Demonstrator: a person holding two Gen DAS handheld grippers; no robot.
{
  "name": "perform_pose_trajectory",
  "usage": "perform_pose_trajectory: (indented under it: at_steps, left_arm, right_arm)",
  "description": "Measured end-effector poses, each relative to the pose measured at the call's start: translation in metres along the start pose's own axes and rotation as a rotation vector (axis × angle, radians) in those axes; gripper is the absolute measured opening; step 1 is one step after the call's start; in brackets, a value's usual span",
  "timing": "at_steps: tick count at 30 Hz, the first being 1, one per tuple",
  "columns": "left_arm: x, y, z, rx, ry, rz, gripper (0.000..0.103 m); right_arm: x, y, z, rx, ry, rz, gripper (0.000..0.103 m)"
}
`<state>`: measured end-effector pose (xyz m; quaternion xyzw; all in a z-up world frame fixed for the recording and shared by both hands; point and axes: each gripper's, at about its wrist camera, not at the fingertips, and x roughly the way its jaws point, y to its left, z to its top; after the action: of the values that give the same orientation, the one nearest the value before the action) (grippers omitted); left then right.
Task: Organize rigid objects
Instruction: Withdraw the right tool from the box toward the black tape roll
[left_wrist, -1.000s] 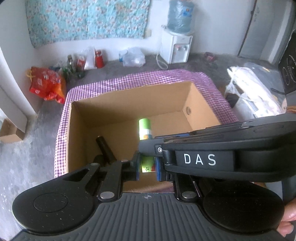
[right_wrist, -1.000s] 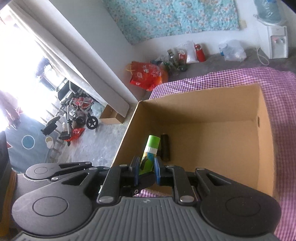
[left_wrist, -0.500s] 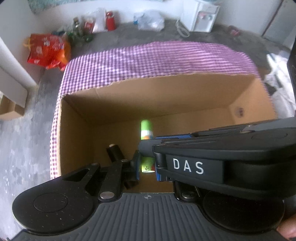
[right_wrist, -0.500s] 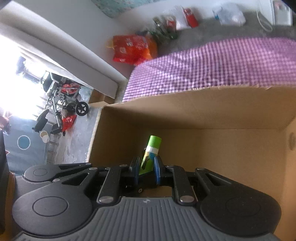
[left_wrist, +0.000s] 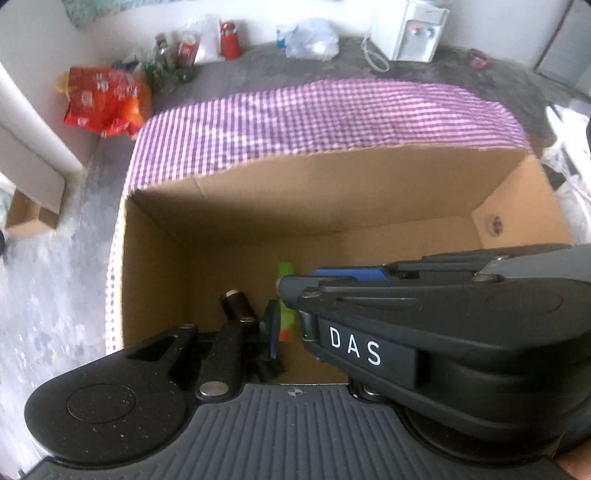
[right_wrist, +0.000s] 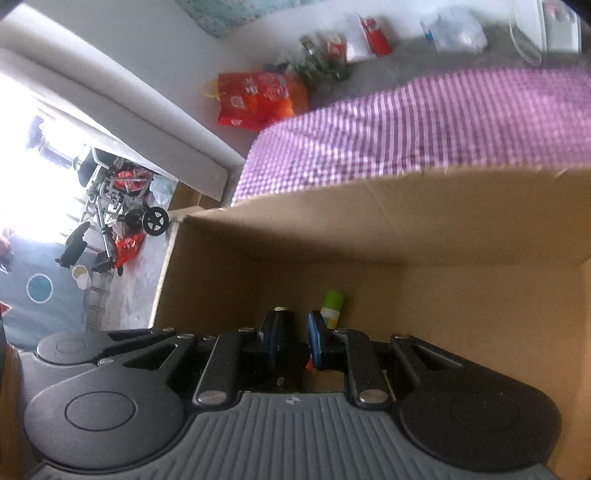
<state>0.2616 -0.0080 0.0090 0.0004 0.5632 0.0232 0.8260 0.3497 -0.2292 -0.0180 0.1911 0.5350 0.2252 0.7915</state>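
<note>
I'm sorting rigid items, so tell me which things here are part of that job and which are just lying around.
Job: cardboard box, green tube, black cylinder.
Lying about: orange bag, glass bottles, red canister, clear plastic bag, water dispenser.

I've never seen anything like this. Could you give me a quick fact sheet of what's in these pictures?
Setting: open cardboard box on a purple checked cloth
In the box: green tube, black cylinder
Left hand-held gripper: low in the box, closed on the green tube
Right hand-held gripper: almost closed, beside the tube; what it grips is unclear
Floor behind: orange bag, white water dispenser
</note>
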Motion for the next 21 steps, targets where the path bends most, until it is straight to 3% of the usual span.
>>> perform_pose_trajectory:
  at_steps: [9,16,21]
  left_arm:
    - [-0.070,-0.019,-0.034,0.069,-0.102,0.007,0.023]
    - [-0.113,-0.016,-0.084,0.062,-0.157,-0.015,0.025]
    - [-0.129,-0.012,-0.125,0.033,-0.167,-0.052,0.027]
  right_arm:
    - [-0.071,0.027,-0.032,-0.082,-0.113,-0.008,0.021]
    - [-0.135,0.034,-0.085,-0.138,-0.197,0.009,0.021]
    - [-0.159,0.034,-0.129,-0.172,-0.200,-0.025,0.021]
